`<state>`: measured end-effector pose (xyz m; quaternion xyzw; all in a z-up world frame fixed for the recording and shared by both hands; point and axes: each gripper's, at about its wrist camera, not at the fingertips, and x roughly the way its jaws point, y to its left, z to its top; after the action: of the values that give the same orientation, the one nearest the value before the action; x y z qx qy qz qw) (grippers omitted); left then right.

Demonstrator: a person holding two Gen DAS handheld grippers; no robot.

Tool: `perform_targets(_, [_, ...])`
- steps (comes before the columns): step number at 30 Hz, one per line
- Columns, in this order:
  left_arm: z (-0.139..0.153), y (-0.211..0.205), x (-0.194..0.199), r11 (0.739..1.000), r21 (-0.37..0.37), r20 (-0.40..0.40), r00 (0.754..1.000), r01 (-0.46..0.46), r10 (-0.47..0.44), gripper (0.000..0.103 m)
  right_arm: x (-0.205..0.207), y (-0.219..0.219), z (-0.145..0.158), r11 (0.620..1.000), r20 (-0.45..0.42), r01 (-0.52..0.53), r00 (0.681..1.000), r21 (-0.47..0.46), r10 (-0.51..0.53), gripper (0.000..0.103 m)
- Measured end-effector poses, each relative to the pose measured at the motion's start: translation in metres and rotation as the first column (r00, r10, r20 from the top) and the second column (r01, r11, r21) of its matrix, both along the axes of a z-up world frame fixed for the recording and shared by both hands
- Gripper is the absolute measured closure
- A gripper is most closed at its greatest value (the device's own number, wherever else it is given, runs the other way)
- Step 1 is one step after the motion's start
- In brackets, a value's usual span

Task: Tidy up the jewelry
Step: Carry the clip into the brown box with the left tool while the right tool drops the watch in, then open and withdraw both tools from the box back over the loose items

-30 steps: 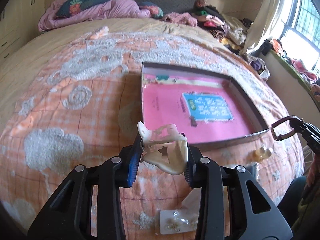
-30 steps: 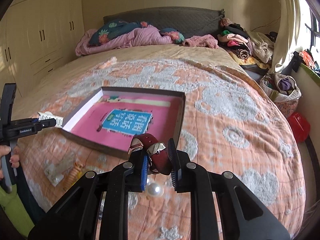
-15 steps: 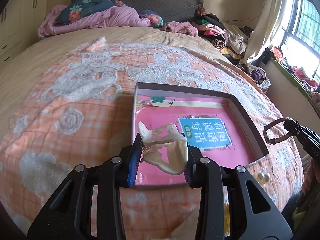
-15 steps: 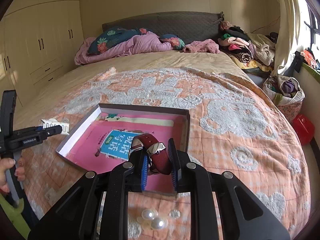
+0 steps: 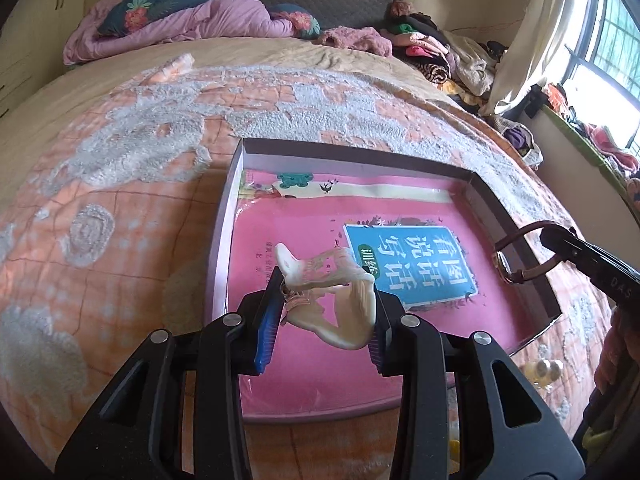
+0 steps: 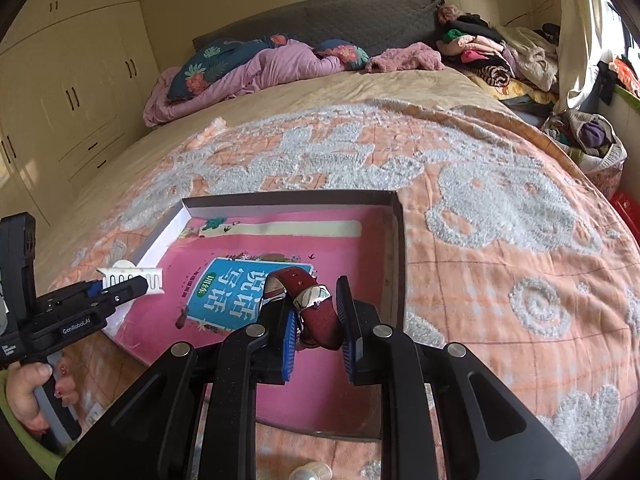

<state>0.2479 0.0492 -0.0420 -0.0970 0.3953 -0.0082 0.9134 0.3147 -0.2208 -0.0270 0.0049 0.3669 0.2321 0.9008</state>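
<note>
My left gripper is shut on a cream hair claw clip and holds it above the near left part of a shallow box lined with a pink book. My right gripper is shut on a dark red watch over the box's near right part. The watch also shows in the left wrist view, and the clip in the right wrist view.
The box lies on an orange and white bedspread. Pearl earrings lie on the bedspread near the box's front corner. Pillows and a purple quilt lie at the headboard. Clothes are piled at the far right.
Both grippers have moved forward over the box with their items still held. The box now fills more of both views.
</note>
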Motion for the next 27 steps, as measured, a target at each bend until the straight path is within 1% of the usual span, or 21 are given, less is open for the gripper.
perform_targets(3, [-0.004,-0.001,0.002,1.000,0.004,-0.009,1.000,0.005,-0.005,0.075,0.002,0.001,-0.010,1.000,-0.017,0.000,1.000,-0.004,0.000,0.085])
perform_targets(9, [-0.005,-0.001,0.002,1.000,0.006,-0.011,1.000,0.007,-0.007,0.074,0.002,0.000,-0.018,1.000,-0.025,0.008,1.000,-0.009,-0.009,0.082])
perform_targets(10, [-0.004,-0.001,0.002,1.000,0.005,-0.011,1.000,0.007,-0.007,0.073,0.003,-0.002,-0.018,1.000,-0.027,0.008,1.000,-0.002,-0.008,0.077])
perform_targets(11, [-0.005,-0.001,0.002,1.000,0.007,-0.010,1.000,0.006,-0.006,0.070,0.003,-0.004,-0.018,1.000,-0.028,0.010,1.000,0.008,-0.009,0.072])
perform_targets(12, [-0.005,0.000,0.003,1.000,0.007,-0.008,1.000,0.007,-0.007,0.066,0.001,-0.006,-0.016,1.000,-0.022,0.015,1.000,0.021,-0.015,0.060])
perform_targets(13, [-0.005,0.000,0.002,1.000,0.009,-0.006,1.000,0.007,-0.007,0.065,0.000,-0.007,-0.015,0.999,-0.015,0.020,1.000,0.028,-0.019,0.050])
perform_targets(14, [-0.004,0.000,0.002,1.000,0.010,-0.003,1.000,0.008,-0.008,0.065,-0.002,-0.009,-0.012,0.999,-0.006,0.023,1.000,0.034,-0.023,0.047])
perform_targets(16, [-0.002,0.001,0.000,1.000,0.011,0.004,1.000,0.007,-0.007,0.061,-0.006,-0.012,-0.007,0.999,0.009,0.025,1.000,0.045,-0.025,0.043])
perform_targets(17, [-0.001,0.003,0.000,1.000,0.012,0.007,1.000,0.007,-0.007,0.058,-0.008,-0.014,-0.004,0.998,0.018,0.024,1.000,0.051,-0.025,0.041])
perform_targets(19, [0.003,0.005,-0.001,1.000,0.009,0.016,1.000,0.005,-0.005,0.051,-0.012,-0.018,0.001,0.997,0.032,0.032,0.999,0.065,-0.034,0.032])
perform_targets(21, [0.008,0.007,-0.005,1.000,0.012,0.034,0.999,-0.001,0.001,0.041,-0.015,-0.023,0.006,0.995,0.041,0.041,0.998,0.086,-0.045,0.029])
perform_targets(22, [0.011,0.009,-0.007,1.000,0.011,0.046,0.999,-0.004,0.004,0.040,-0.018,-0.026,0.008,0.994,0.042,0.046,0.998,0.096,-0.050,0.027])
perform_targets(23, [0.014,0.011,-0.007,1.000,0.012,0.055,0.998,-0.008,0.007,0.036,-0.020,-0.029,0.011,0.993,0.044,0.049,0.998,0.104,-0.054,0.027])
perform_targets(24, [0.017,0.012,-0.009,1.000,0.013,0.065,0.998,-0.013,0.012,0.030,-0.022,-0.032,0.013,0.992,0.047,0.053,0.997,0.112,-0.059,0.025])
perform_targets(25, [0.021,0.013,-0.011,1.000,0.015,0.080,0.997,-0.019,0.017,0.027,-0.023,-0.034,0.015,0.992,0.051,0.056,0.997,0.116,-0.063,0.023])
perform_targets(26, [0.024,0.014,-0.014,1.000,0.017,0.091,0.996,-0.023,0.021,0.021,-0.025,-0.036,0.017,0.991,0.055,0.059,0.996,0.120,-0.066,0.022])
perform_targets(27, [0.028,0.015,-0.017,0.999,0.021,0.103,0.994,-0.029,0.027,0.018,-0.028,-0.040,0.019,0.990,0.061,0.063,0.996,0.125,-0.072,0.020])
